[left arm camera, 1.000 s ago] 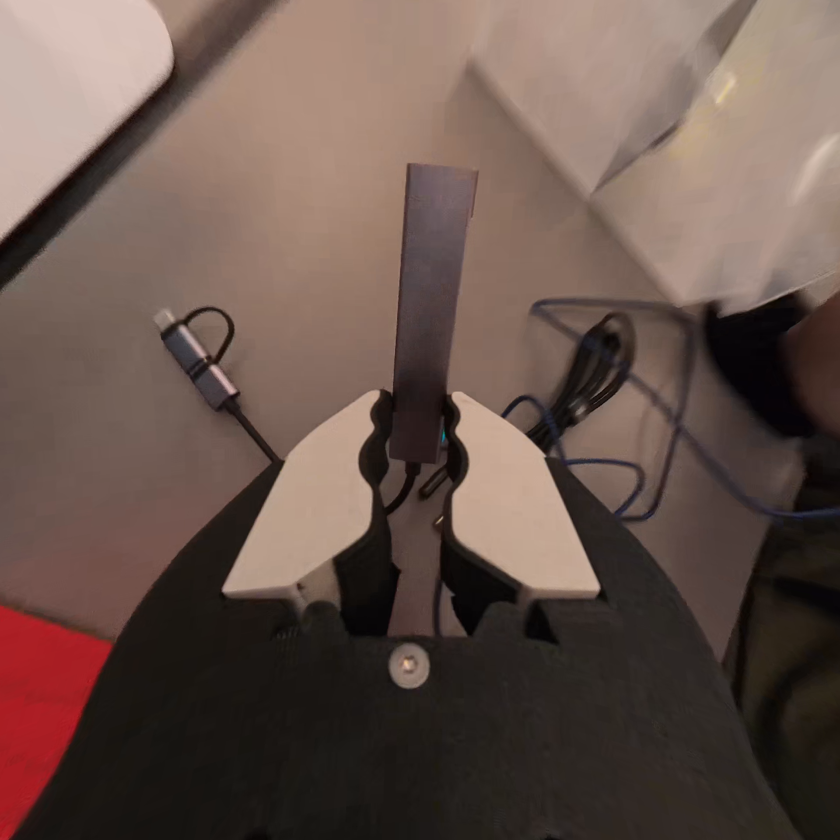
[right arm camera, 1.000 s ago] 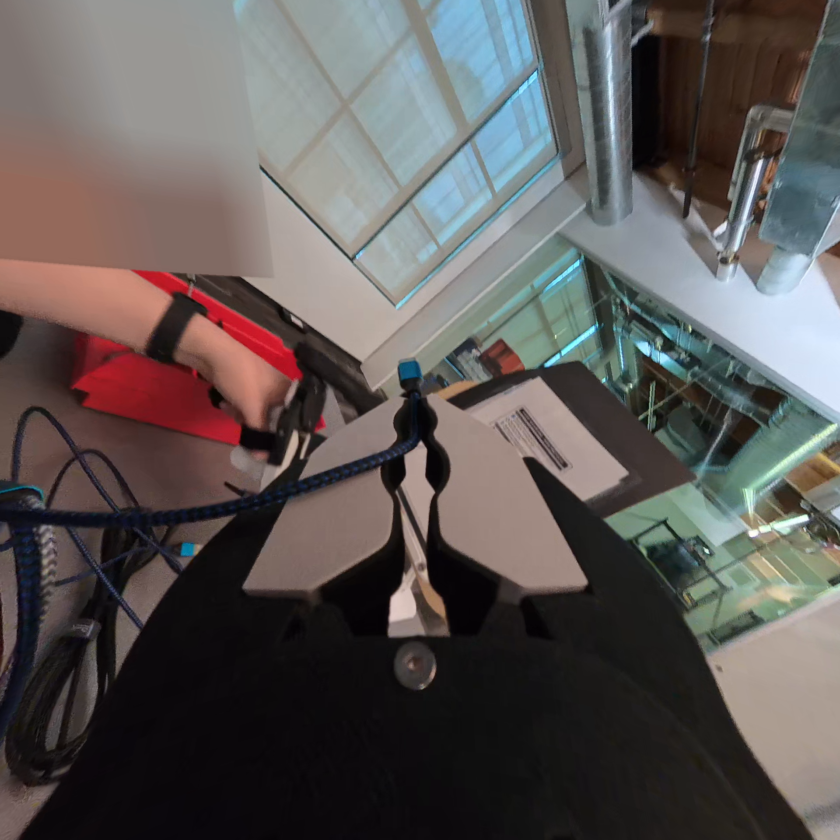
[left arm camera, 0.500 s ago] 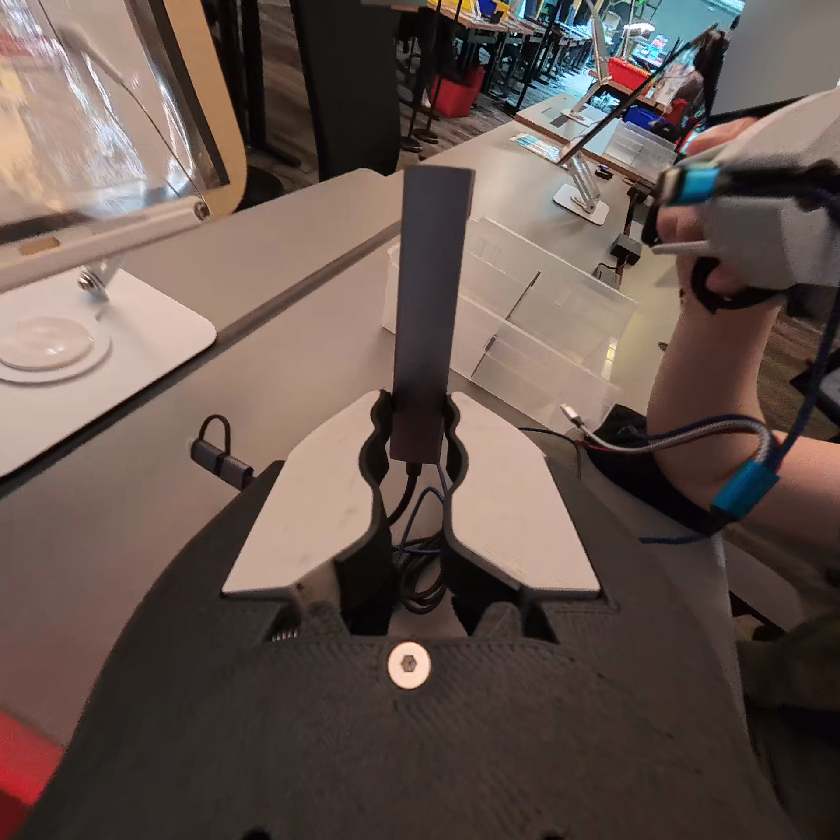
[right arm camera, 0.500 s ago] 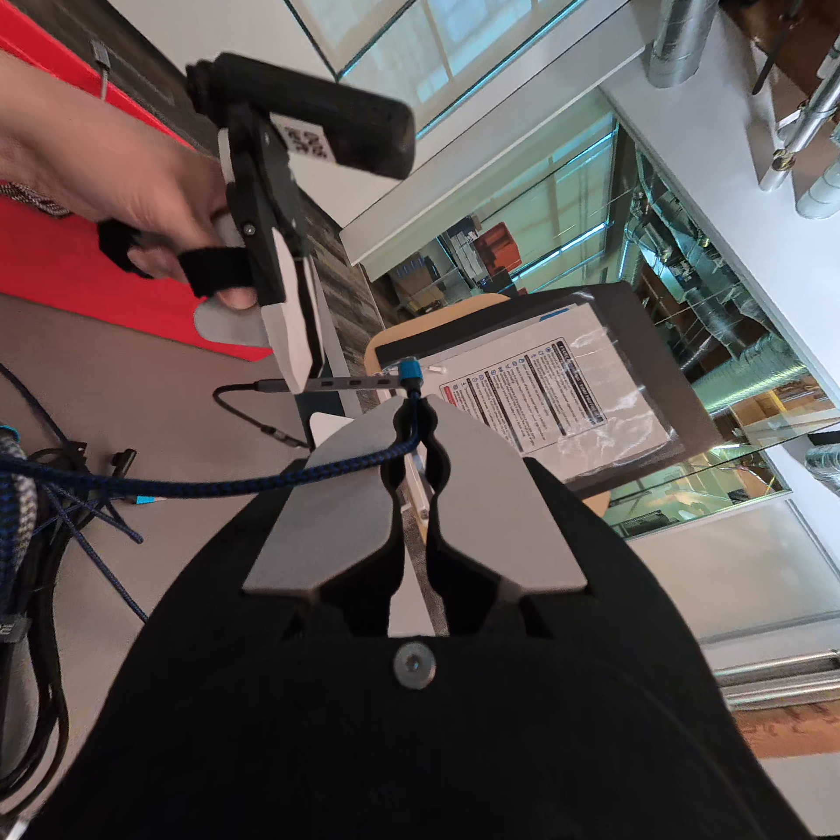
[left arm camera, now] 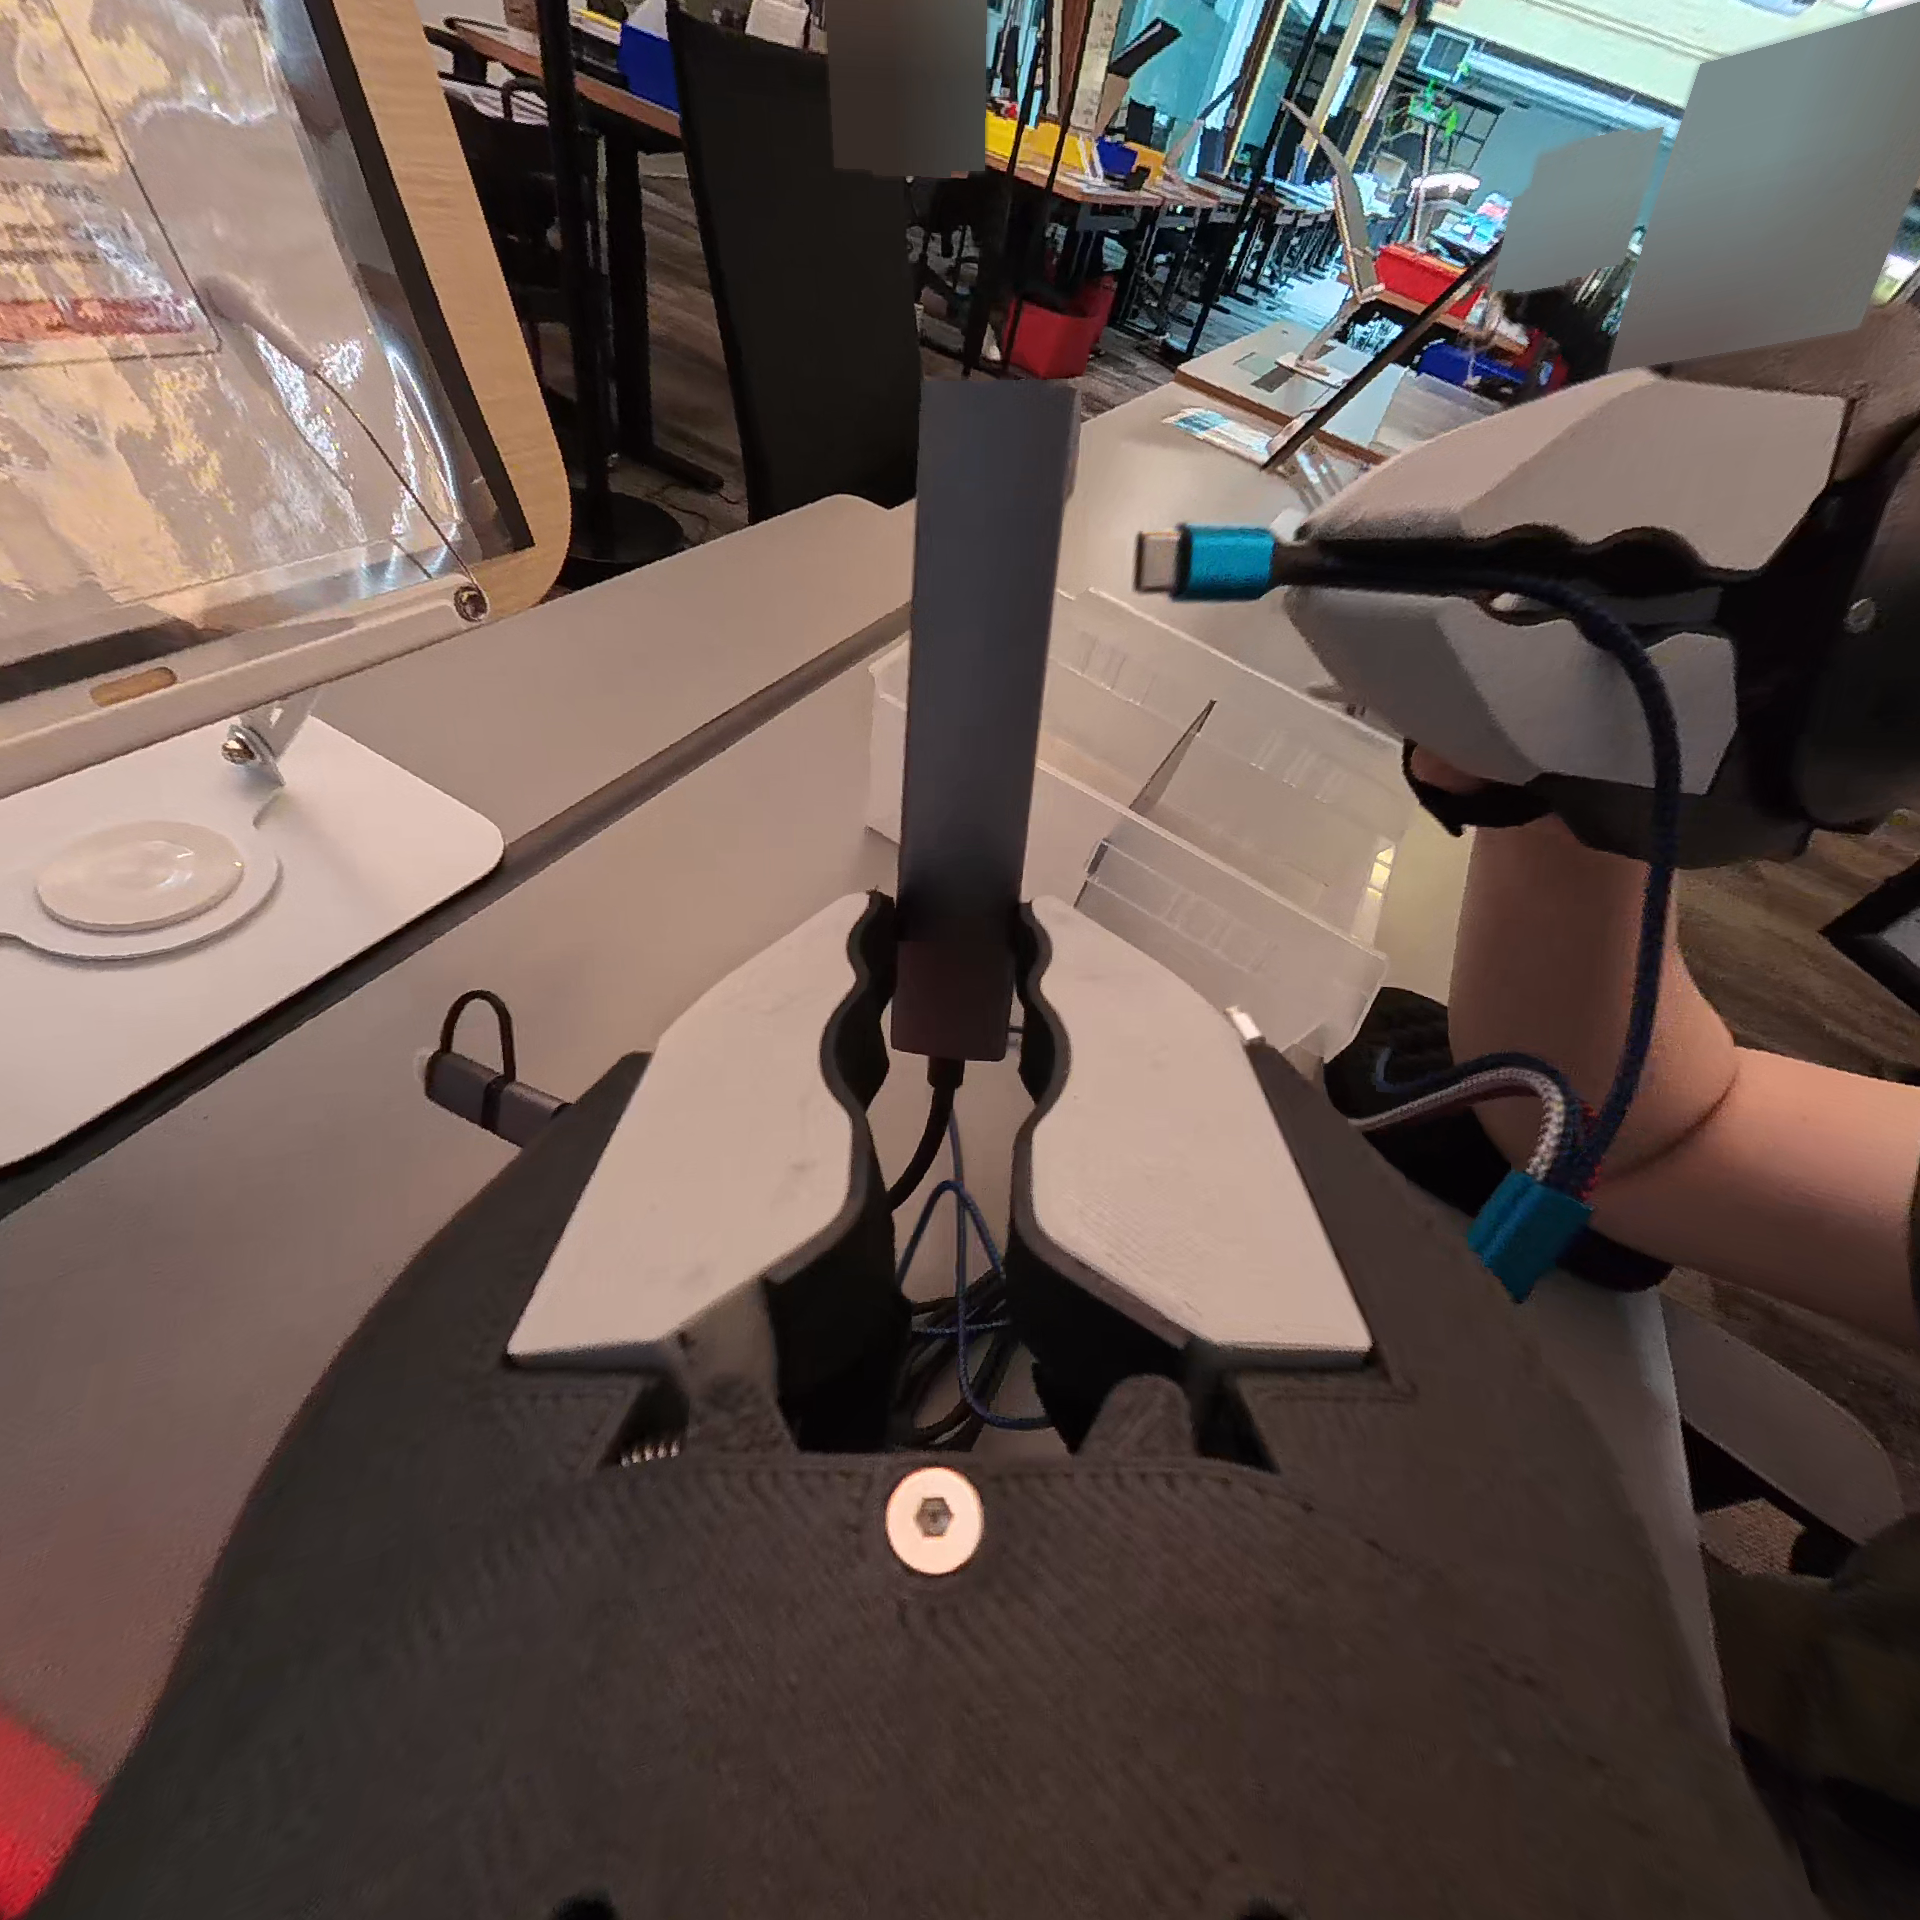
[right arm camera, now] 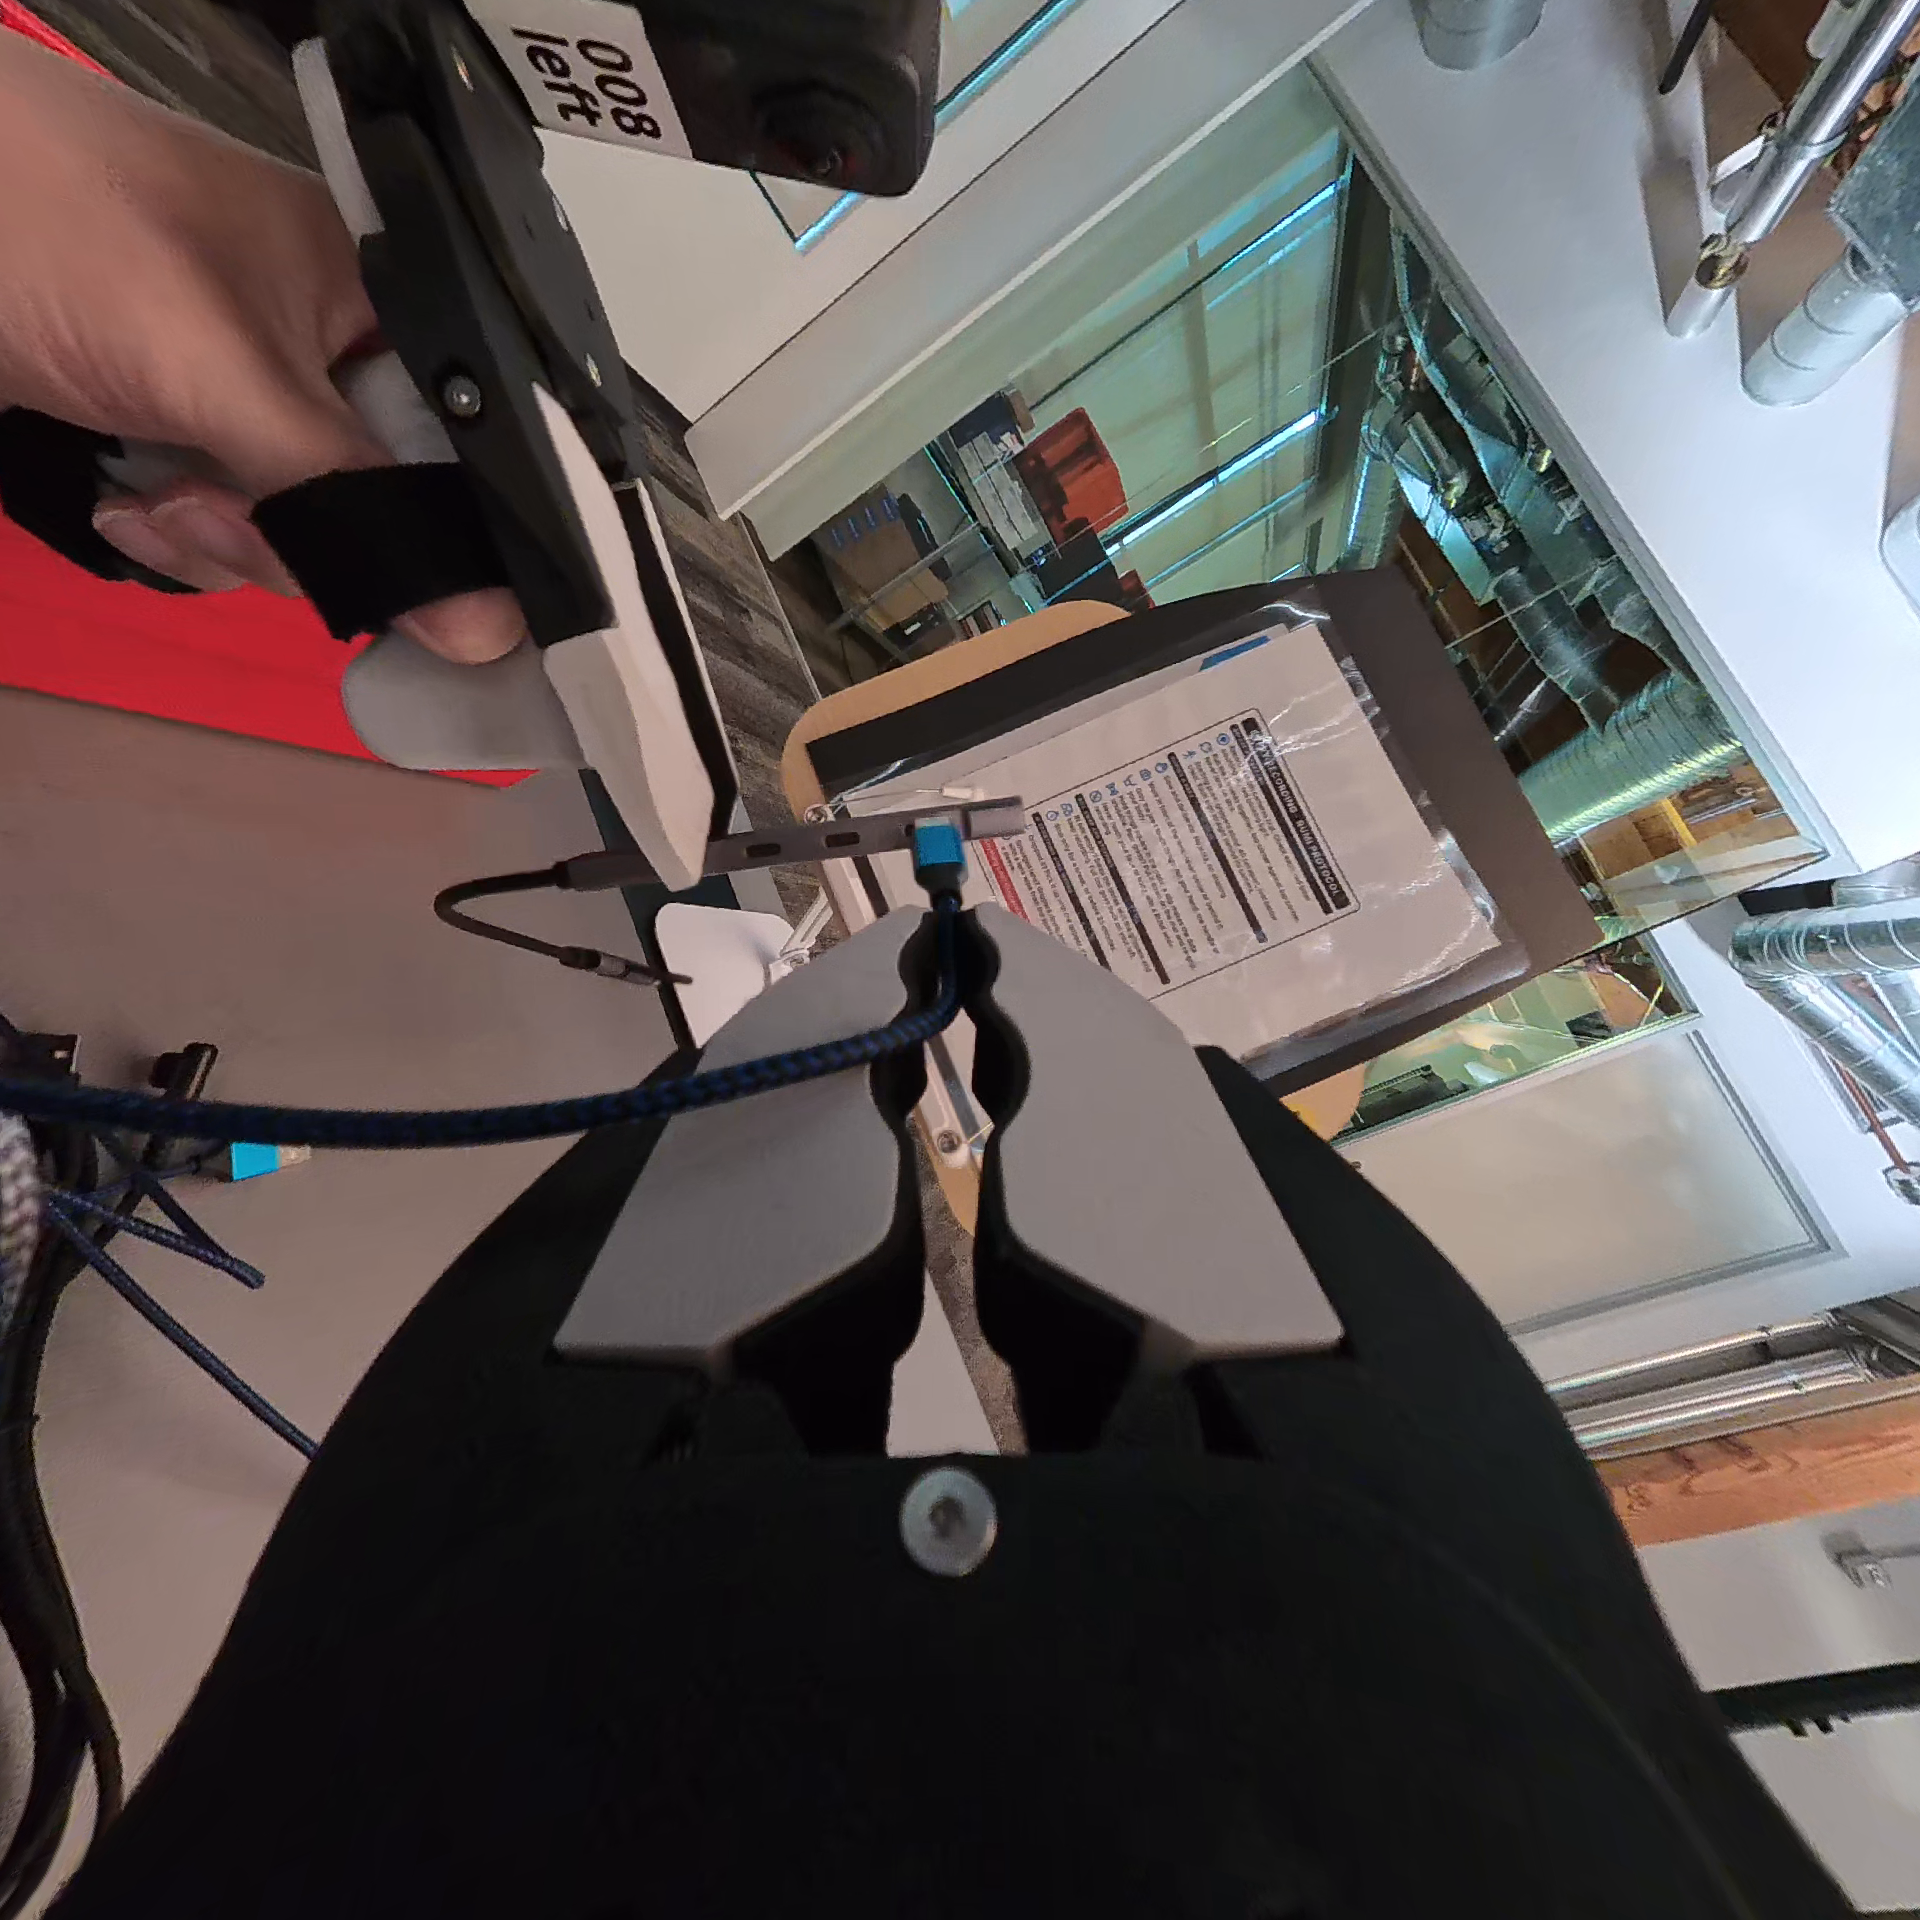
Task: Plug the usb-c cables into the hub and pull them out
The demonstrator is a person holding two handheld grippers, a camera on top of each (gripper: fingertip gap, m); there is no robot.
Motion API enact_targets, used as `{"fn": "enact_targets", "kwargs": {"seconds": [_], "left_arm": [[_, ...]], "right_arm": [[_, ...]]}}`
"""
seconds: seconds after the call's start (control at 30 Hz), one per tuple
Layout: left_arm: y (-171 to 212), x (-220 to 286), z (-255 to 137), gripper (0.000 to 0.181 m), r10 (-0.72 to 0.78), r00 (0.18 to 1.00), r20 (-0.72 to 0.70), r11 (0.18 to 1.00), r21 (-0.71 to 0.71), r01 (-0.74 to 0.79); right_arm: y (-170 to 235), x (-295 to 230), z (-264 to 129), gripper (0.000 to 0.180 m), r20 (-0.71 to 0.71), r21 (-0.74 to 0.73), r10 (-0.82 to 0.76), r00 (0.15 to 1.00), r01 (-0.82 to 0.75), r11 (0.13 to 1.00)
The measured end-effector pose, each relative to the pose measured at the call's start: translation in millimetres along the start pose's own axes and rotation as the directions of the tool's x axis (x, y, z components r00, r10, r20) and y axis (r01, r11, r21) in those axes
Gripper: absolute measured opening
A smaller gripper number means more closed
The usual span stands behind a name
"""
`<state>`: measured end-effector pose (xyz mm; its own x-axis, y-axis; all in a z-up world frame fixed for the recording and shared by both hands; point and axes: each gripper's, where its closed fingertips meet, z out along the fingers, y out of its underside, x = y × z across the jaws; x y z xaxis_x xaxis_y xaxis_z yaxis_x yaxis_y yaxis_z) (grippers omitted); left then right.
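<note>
My left gripper point(left arm camera: 951, 935) is shut on the lower end of a long dark grey hub point(left arm camera: 982, 665) and holds it upright above the table. The hub also shows in the right wrist view point(right arm camera: 862, 831) with its ports facing my right gripper. My right gripper point(right arm camera: 948, 914) is shut on a blue braided usb-c cable point(right arm camera: 644, 1101) just behind its blue plug point(right arm camera: 940, 847). In the left wrist view the plug point(left arm camera: 1210, 561) points at the hub's right side, a short gap away. In the right wrist view the plug tip overlaps the hub's edge.
A grey table point(left arm camera: 644, 727) lies below. A clear plastic bin point(left arm camera: 1195, 831) stands behind the hub. A white stand base point(left arm camera: 208, 883) with a framed sheet sits at the left. Loose cables point(right arm camera: 125, 1174) with a blue plug lie on the table. The hub's own adapter plug point(left arm camera: 488, 1091) hangs at the left. Left tips to right tips: about 8 cm. My right tips are about 40 cm from the white stand base point(left arm camera: 208, 883), my left tips only 35 cm.
My left gripper tilted up from looking down at the table and raised the hub. My right gripper brought the blue plug in close to the hub's side.
</note>
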<state>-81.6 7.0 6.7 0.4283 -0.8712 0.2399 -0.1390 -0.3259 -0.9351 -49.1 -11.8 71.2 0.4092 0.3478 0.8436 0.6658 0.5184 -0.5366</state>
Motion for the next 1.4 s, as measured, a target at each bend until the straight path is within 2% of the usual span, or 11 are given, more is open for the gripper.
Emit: {"fn": "enact_targets", "kwargs": {"seconds": [0.4, 0.73, 1.03, 1.27, 1.4], "left_arm": [[-2, 7, 2, 0.021, 0.008, 1.000, -0.005, 1.000, 0.009, -0.008], [-6, -5, -4, 0.022, 0.186, 0.955, 0.230, 0.982, -0.056, -0.178], [-8, -5, -9, 0.022, 0.282, 0.910, 0.306, 0.959, -0.107, -0.261], [-15, 0, -14, 0.022, 0.315, 0.889, 0.333, 0.949, -0.096, -0.300], [-20, 6, -17, 0.022, 0.341, 0.874, 0.347, 0.939, -0.082, -0.334]], "right_arm": [[5, 0, 3, 0.002, -0.008, -0.016, -0.003, 1.000, 0.003, 1.000], [2, -3, 10, 0.003, -0.053, -0.022, 0.000, 0.999, -0.002, 1.000], [3, -5, 11, 0.003, -0.057, -0.005, -0.041, 0.998, 0.041, 0.999], [2, 1, 11, 0.003, -0.074, 0.021, 0.052, 0.996, -0.051, 0.998], [-9, 5, 5, 0.003, -0.126, 0.060, 0.000, 0.992, 0.007, 0.998]]}}
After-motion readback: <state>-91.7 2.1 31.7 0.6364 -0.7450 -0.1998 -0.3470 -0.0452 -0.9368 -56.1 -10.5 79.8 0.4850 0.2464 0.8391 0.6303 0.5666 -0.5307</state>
